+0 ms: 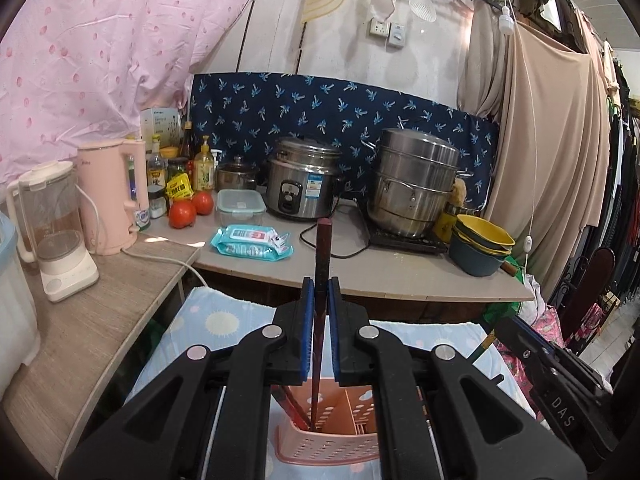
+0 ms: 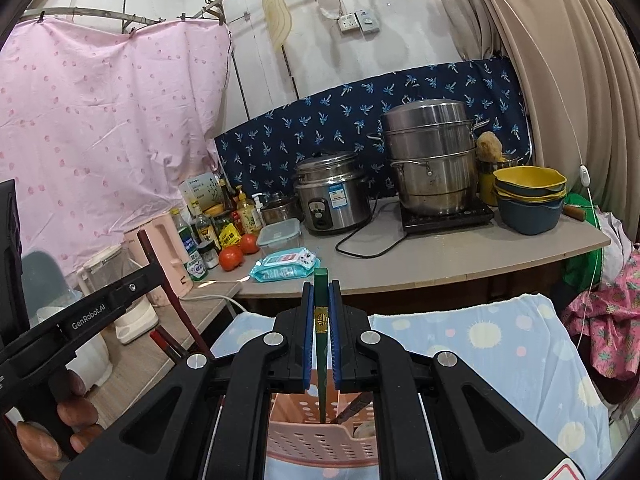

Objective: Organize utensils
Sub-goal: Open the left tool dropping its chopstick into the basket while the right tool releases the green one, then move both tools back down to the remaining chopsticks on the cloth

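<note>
Both claws pinch a stick each, the left claw (image 1: 320, 300) a dark red chopstick (image 1: 321, 264) and the right claw (image 2: 320, 304) a green chopstick (image 2: 321, 300), tips down so they drop into the pink holder (image 1: 332, 436).

Soft daylight is filling my two views evenly, casting only faint shadows on the counter (image 1: 400, 276). The fisheye lens is bending the edges and darkening the corners. Glare is gleaming off the steel steamer pot (image 2: 432, 160).

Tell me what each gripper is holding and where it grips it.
Left gripper grips the dark red chopstick near its top; right gripper grips the green chopstick near its top.
</note>
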